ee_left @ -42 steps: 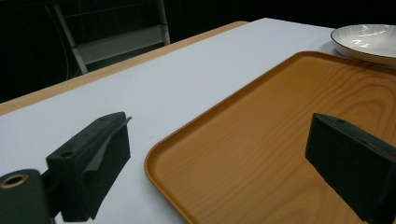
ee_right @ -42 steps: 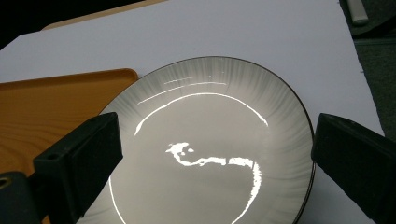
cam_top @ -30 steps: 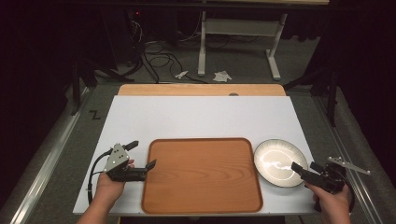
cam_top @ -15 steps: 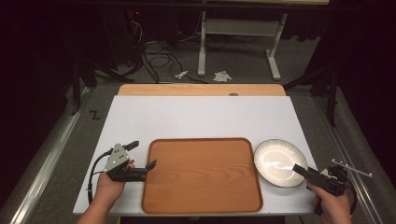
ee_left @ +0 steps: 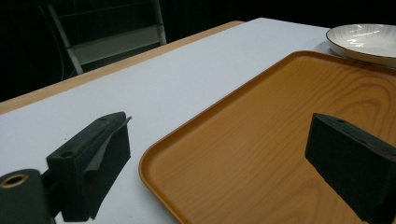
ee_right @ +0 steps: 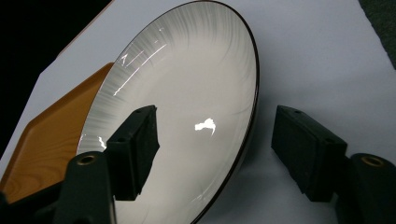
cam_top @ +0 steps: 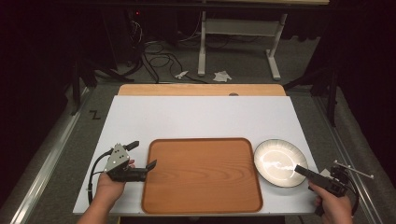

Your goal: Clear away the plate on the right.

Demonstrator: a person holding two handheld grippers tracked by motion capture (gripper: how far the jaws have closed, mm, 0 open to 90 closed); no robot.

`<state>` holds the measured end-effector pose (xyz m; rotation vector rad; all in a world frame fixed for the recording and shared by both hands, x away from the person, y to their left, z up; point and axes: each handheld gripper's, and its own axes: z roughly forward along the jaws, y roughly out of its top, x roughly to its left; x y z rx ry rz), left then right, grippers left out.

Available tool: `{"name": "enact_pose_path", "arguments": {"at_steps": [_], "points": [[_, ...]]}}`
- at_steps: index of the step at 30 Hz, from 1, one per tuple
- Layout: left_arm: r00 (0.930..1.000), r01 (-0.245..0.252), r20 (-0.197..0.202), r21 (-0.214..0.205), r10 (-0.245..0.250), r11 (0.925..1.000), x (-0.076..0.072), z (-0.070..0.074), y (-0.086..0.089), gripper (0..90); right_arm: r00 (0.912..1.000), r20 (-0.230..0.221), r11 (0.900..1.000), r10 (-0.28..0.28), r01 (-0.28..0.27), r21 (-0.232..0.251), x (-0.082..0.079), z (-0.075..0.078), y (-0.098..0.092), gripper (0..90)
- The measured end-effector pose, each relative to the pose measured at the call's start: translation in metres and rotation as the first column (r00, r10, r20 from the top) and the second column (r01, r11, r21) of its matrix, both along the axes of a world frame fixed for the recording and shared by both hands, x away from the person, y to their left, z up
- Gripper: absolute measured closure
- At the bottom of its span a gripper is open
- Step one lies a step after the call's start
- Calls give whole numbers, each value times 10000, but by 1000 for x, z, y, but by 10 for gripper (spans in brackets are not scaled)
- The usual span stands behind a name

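Note:
A wooden tray [cam_top: 201, 175] lies at the table's near middle. To its right sits a white plate [cam_top: 280, 162] with a dark rim. My left gripper [cam_top: 151, 164] stands open at the tray's left edge. In the left gripper view its jaws [ee_left: 219, 158] straddle the corner rim of the tray [ee_left: 289, 121], one over the white table and one over the wood. My right gripper [cam_top: 300, 169] is open at the plate's near right rim. In the right gripper view its jaws [ee_right: 219, 149] straddle the rim of the plate [ee_right: 187, 93], one jaw above the plate's inside and one outside it.
The white table top [cam_top: 201, 116] stretches bare behind the tray, with a wooden strip [cam_top: 201, 89] along its far edge. Beyond it stand a desk frame [cam_top: 238, 28] and cables [cam_top: 154, 51] on the floor. The plate [ee_left: 364, 42] shows far off in the left gripper view.
My right hand has drifted slightly toward the near right, its jaws still at the plate's rim. The left gripper, tray and plate have not moved.

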<state>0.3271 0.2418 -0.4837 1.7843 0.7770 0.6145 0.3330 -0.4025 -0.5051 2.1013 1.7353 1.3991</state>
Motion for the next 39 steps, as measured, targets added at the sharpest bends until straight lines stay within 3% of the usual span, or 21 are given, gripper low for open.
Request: {"name": "enact_pose_path", "arguments": {"at_steps": [8,12,25,29,32,37,39], "points": [[10000,11,0,-21,-11,10000,0,0,0,72,9981,-548,9971,-267,304,691,0,-2,-2,458],[10000,23,2,-39,-23,10000,0,0,0,72,9971,-689,9967,-322,372,728,0,-3,-5,518],[10000,53,-10,-53,-53,10000,0,0,0,72,9968,-768,9965,-199,260,793,2,-4,-6,568],[10000,61,15,-25,-61,10000,-1,0,0,72,9959,-862,9969,-271,333,714,3,-5,-6,659],[10000,63,11,-11,-63,10000,-1,0,0,72,9939,-1062,9947,-292,394,952,3,-7,-11,732],[10000,78,17,14,-78,10000,-2,0,0,72,9929,-1172,9871,-201,383,1554,5,-11,-13,761],[10000,80,33,5,-80,10000,-2,1,0,72,9927,-1189,9877,-187,368,1519,6,-11,-14,767]]}}
